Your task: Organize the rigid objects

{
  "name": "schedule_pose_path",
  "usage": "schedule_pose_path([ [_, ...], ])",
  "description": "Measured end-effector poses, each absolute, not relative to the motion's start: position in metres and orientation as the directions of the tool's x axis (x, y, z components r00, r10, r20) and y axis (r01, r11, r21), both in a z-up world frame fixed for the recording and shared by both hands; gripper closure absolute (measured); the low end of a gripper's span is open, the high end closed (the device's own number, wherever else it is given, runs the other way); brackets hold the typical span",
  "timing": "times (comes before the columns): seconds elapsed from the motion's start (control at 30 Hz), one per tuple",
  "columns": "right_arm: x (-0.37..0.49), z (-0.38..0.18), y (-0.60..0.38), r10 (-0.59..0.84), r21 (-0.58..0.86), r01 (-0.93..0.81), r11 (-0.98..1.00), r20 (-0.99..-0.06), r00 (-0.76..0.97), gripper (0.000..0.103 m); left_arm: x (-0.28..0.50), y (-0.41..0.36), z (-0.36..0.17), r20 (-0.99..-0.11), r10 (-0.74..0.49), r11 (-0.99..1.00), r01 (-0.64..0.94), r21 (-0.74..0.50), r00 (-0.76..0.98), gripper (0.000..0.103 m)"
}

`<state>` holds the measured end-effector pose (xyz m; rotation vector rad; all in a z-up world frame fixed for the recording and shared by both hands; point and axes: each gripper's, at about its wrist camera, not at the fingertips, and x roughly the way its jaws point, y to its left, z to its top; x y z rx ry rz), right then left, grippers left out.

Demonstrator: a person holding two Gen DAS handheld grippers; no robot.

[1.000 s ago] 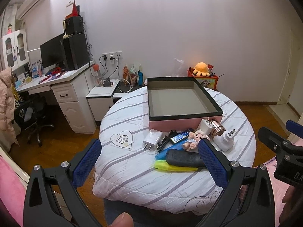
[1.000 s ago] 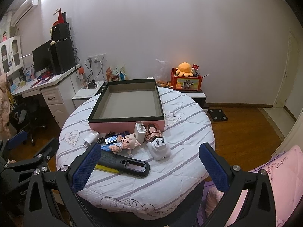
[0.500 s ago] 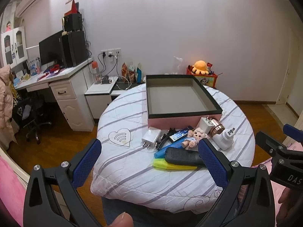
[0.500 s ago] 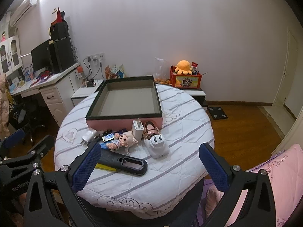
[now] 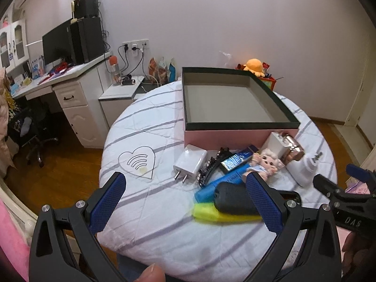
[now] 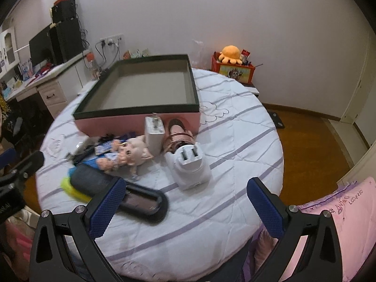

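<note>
**Both grippers spread above a cluttered round table, box standing bare**

The left gripper [image 5: 188, 202] hangs over the near edge of the round table [image 5: 150, 213], its blue-padded fingers [image 5: 109, 202] spread wide with nothing between them. The right gripper [image 6: 185, 209] is likewise spread and holds nothing, poised above the table's near right part.

A large shallow box [image 5: 235, 98] with a dark rim and pink outer wall sits on the far half of the striped tablecloth; nothing lies inside it. The loose things crowd just in front of its near wall. On the left of the group lies a flat white charger [image 5: 190, 162], prongs pointing toward the near edge, with a black hair claw [image 5: 211, 166] just beside it. A small doll [image 6: 127, 155] lies in the middle, partly over a blue packet [image 5: 235, 161]. Nearer still, a black case [image 6: 138, 199] rests across a yellow bar [image 5: 211, 213] and a blue bar [image 5: 211, 188]. A white cube adapter [image 6: 154, 134] stands against the box wall, a rose-gold cylinder [image 6: 179, 138] touching its right side, and a white plug adapter [image 6: 190, 166] lies just in front of the cylinder, prongs up.

A desk [image 5: 58, 80] stands far left; an orange plush toy [image 6: 231, 52] sits by the far wall.
</note>
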<state>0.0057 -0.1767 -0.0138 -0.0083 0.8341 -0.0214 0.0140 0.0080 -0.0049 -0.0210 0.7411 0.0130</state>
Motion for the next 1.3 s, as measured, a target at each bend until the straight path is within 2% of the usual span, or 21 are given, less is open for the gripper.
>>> schedule_pose_path([
  [0.47,0.058,-0.056,-0.188,-0.032,-0.06,-0.025,0.998,-0.792,0.609,0.001,0.059,-0.004,-0.04,-0.718,0.009,1.0,-0.003,0.009,0.696,0.0],
  [0.67,0.066,-0.069,-0.191,0.002,-0.019,-0.029,0.999,-0.809,0.588,0.015,0.064,-0.007,-0.044,-0.728,0.005,1.0,0.005,0.011,0.685,0.0],
  [0.73,0.069,-0.075,-0.19,0.029,0.003,-0.045,0.999,-0.819,0.574,0.027,0.064,-0.009,-0.045,-0.727,0.004,1.0,0.008,0.013,0.686,0.0],
  [0.77,0.069,-0.076,-0.188,0.026,-0.002,-0.048,0.999,-0.818,0.575,0.029,0.064,-0.009,-0.045,-0.728,0.003,1.0,0.009,0.012,0.686,0.0],
  [0.83,0.067,-0.074,-0.185,0.04,0.0,-0.068,0.998,-0.809,0.586,0.046,0.065,-0.009,-0.045,-0.73,0.0,1.0,0.009,0.008,0.683,0.0],
  [1.3,0.045,-0.053,-0.186,0.101,0.051,-0.098,0.994,-0.785,0.611,0.046,0.062,-0.011,-0.04,-0.722,-0.005,1.0,0.01,0.002,0.692,0.0],
])
